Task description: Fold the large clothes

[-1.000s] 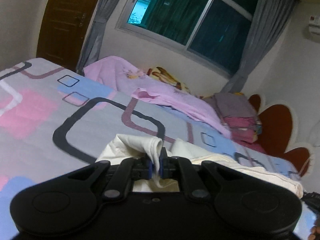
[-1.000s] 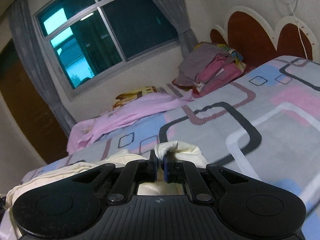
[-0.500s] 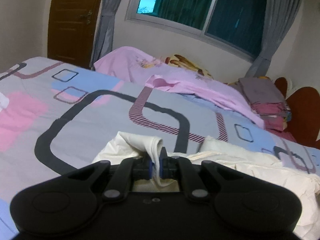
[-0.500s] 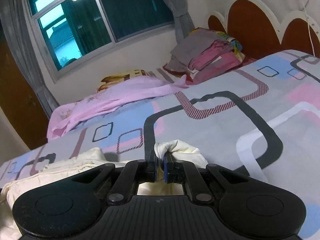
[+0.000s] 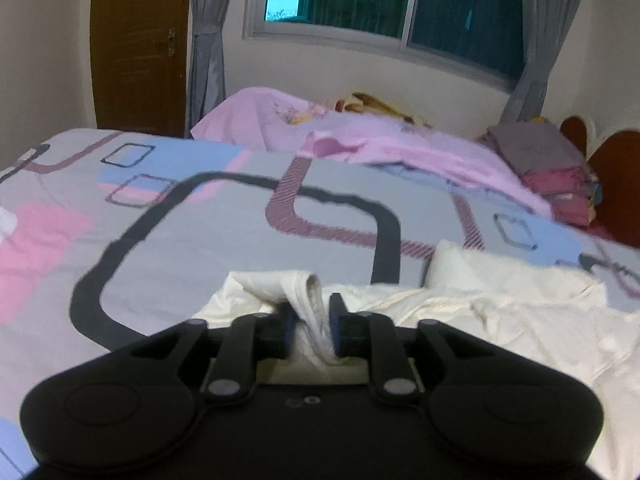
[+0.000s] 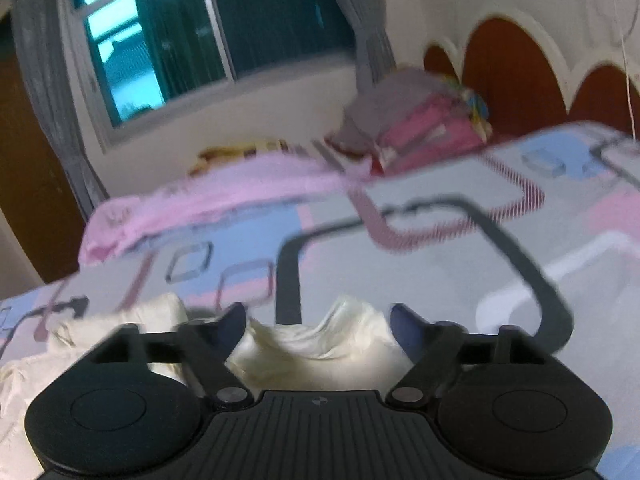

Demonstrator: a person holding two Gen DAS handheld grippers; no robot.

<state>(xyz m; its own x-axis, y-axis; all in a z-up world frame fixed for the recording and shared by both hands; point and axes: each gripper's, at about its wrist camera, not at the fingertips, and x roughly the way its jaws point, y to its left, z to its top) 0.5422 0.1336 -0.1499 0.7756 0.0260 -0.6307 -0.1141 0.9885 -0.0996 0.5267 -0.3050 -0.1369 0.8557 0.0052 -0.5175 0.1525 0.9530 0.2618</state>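
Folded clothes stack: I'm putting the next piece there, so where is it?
In both wrist views the folded clothes stack sits at the bed's far right, beside the headboard.

the cream garment (image 5: 500, 312) is soft, matt cloth, crumpled and creased, with a stitched hem. the bed (image 5: 224, 248) wears a smooth, matt printed cotton-like sheet. the left gripper (image 5: 314, 322) and the right gripper (image 6: 318, 320) are matt black plastic, the right one ribbed on top, with dull metal pivot pins. the door (image 5: 136, 44) is brown varnished wood with a faint sheen. the curtains (image 5: 206, 36) are grey woven cloth. the window (image 5: 400, 4) has glossy glass.
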